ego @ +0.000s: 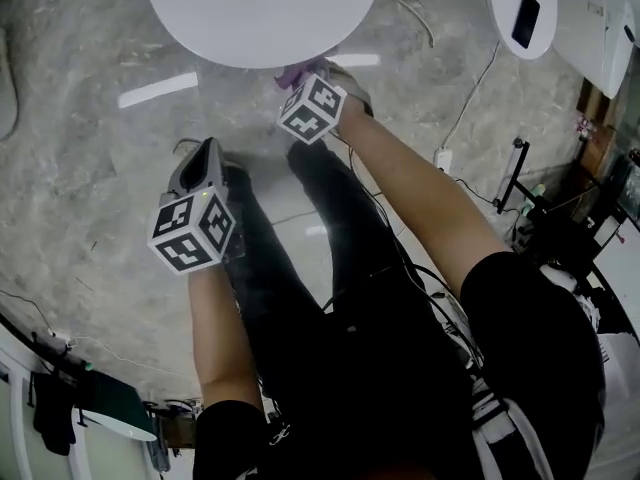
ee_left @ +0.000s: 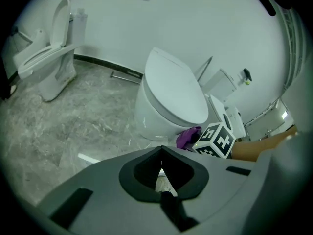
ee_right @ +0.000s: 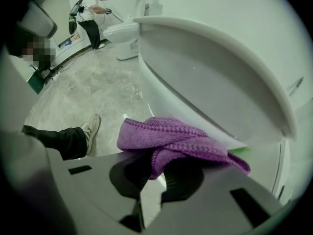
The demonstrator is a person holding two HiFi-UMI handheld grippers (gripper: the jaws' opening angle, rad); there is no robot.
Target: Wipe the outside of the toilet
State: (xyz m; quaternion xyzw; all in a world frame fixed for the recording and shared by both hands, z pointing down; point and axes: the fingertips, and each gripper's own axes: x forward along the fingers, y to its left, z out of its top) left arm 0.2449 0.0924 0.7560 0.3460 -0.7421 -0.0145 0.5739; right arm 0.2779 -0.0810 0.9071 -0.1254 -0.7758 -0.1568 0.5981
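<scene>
The white toilet point(ego: 255, 13) with its lid down fills the top of the head view. In the left gripper view the toilet point(ee_left: 171, 94) stands ahead. My right gripper point(ego: 312, 86) is shut on a purple cloth point(ee_right: 171, 137), which lies against the toilet's outer bowl wall point(ee_right: 205, 97) just under the rim. A bit of the purple cloth point(ego: 297, 70) shows at the toilet's front edge. My left gripper point(ego: 200, 173) hangs back over the floor, shut, with nothing between its jaws. The right gripper's marker cube point(ee_left: 215, 141) and the cloth point(ee_left: 187, 137) show in the left gripper view.
A grey marbled floor point(ego: 90, 158) surrounds the toilet. My shoe point(ee_right: 90, 130) and dark trouser leg stand left of the bowl. A second toilet point(ee_left: 46, 58) stands at the far left wall, and another person point(ee_right: 93, 13) works far back. Cables and white fixtures point(ego: 560, 13) lie at right.
</scene>
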